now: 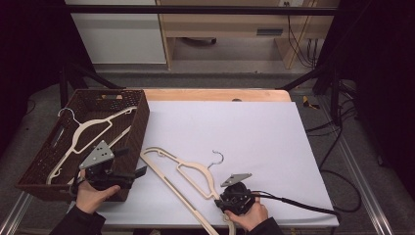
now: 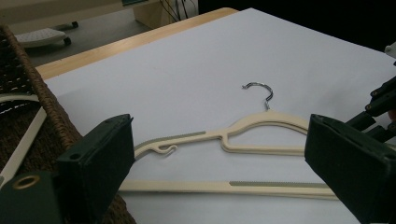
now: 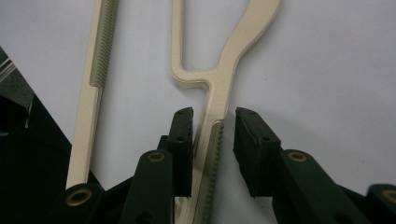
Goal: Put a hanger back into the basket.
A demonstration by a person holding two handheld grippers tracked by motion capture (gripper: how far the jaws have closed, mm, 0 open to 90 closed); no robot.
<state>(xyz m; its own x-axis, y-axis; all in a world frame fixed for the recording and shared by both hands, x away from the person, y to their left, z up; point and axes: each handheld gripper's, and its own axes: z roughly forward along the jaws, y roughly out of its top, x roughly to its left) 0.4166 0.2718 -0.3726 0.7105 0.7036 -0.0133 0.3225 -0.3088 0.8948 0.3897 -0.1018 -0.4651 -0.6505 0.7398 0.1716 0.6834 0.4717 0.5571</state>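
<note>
we have a cream hanger lying flat on the white sheet that covers the desk, its metal hook pointing away from us, and we read the work as getting it into the brown basket at the left, where 1 hanger in the basket already lies. our right tongs come at the near shoulder of the hanger from the front edge of the desk, low and almost level, because that arm with its grey ribbed strip is thin and flat and can only be taken from the sides. the right gripper view shows the arm between the 2 jaws: the left pad looks to be at its edge, the right one stands a little apart, so the tongs straddle it without clamping. our left tongs wait by the basket's near corner with jaws wide apart and nothing between them, facing the hanger, probably to steady the far end once it lifts.
</note>
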